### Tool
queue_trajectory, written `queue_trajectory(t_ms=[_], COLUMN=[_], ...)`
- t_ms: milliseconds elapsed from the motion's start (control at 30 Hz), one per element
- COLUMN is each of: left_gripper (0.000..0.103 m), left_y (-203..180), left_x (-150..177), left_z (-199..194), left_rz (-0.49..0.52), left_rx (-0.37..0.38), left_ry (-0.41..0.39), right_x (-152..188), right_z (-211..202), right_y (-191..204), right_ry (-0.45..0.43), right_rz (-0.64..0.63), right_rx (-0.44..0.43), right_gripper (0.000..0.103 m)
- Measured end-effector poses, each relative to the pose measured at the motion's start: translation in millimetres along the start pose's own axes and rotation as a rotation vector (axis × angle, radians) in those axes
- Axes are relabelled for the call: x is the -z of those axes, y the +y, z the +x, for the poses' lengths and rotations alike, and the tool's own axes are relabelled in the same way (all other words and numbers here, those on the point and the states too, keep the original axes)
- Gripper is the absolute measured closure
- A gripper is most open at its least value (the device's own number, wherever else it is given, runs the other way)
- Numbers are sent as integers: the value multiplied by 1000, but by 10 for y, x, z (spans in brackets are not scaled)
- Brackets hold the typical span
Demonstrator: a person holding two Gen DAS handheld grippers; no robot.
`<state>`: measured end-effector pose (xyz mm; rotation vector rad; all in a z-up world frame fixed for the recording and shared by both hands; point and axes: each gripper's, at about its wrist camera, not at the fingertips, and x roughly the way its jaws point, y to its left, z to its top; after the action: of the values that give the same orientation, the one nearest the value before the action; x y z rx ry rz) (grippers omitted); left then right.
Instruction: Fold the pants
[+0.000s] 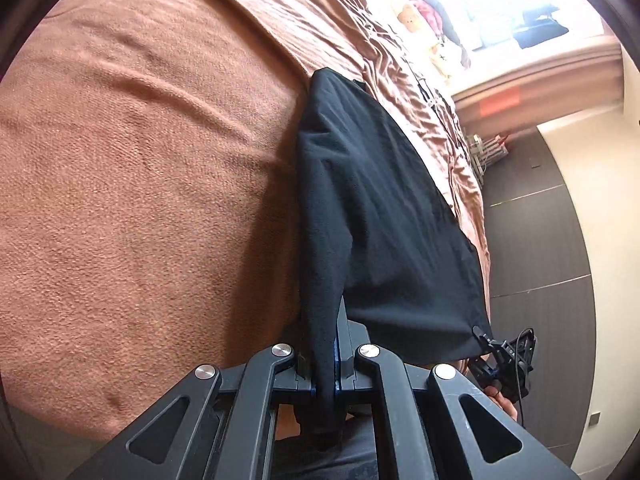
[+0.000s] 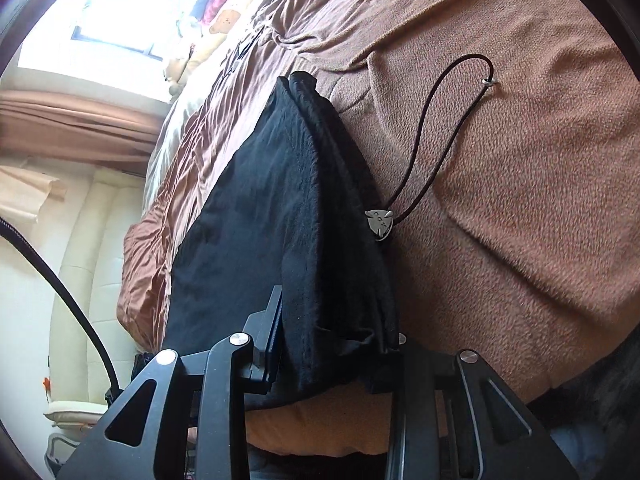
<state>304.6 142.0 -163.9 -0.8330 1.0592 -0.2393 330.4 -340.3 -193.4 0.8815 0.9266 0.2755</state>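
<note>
Right, the left gripper [image 1: 326, 360] has its fingers [image 1: 304, 356] squeezed close together on a bunched fold of the black pants [image 1: 380, 208], the cloth pinched in the narrow gap and poking out below the linkage. From that pinch the fabric stretches taut away from the camera, a broad dark sheet with a rolled hem along its left edge, hanging just above the brown blanket [image 1: 140, 160]. Over at the far lower corner of the same sheet, the right gripper [image 1: 486, 340] is small in this view, its tips clamped on the corner of the cloth.

Now the right wrist view: the right gripper [image 2: 336, 344] is closed down on a thick wad of the pants [image 2: 280, 208], one finger [image 2: 270, 332] plainly pressed against the left face of the cloth, the other buried under the folds. The material looks soft and fleecy, matte black, layered in several thicknesses. A dark cord [image 2: 432, 140] loops out from the waist side, threaded through a small metal bead and a silvery triangular toggle [image 2: 379, 222], and it lies on the blanket [image 2: 520, 180], which is nubby and terry-like. Beyond, a smoother wrinkled brown sheet [image 2: 208, 128] runs to the bright window [image 2: 100, 12].
</note>
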Motion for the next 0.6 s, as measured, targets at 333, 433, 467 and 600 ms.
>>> queue_trajectory(t_ms=[333,433,467,600], left_gripper=[93,70,61,58], left_y=[182,231,250,346], left_x=[-15,53,87,241], left_z=[-26,-27,-32,-14], left_rz=[-49,-78,-89,-135], left_rx=[11,39,47,72], left_ry=[-11,-29,-41,-65], right_x=[-13,-40,-36,30], right_z=[148,151,141,90], right_y=[29,-2,-6,-23], right_ry=[8,15,14,3], right_rz=[-16,-24,-32,-59], right_rx=[-19,-29,-31,-28], right_gripper=[72,72,72,72])
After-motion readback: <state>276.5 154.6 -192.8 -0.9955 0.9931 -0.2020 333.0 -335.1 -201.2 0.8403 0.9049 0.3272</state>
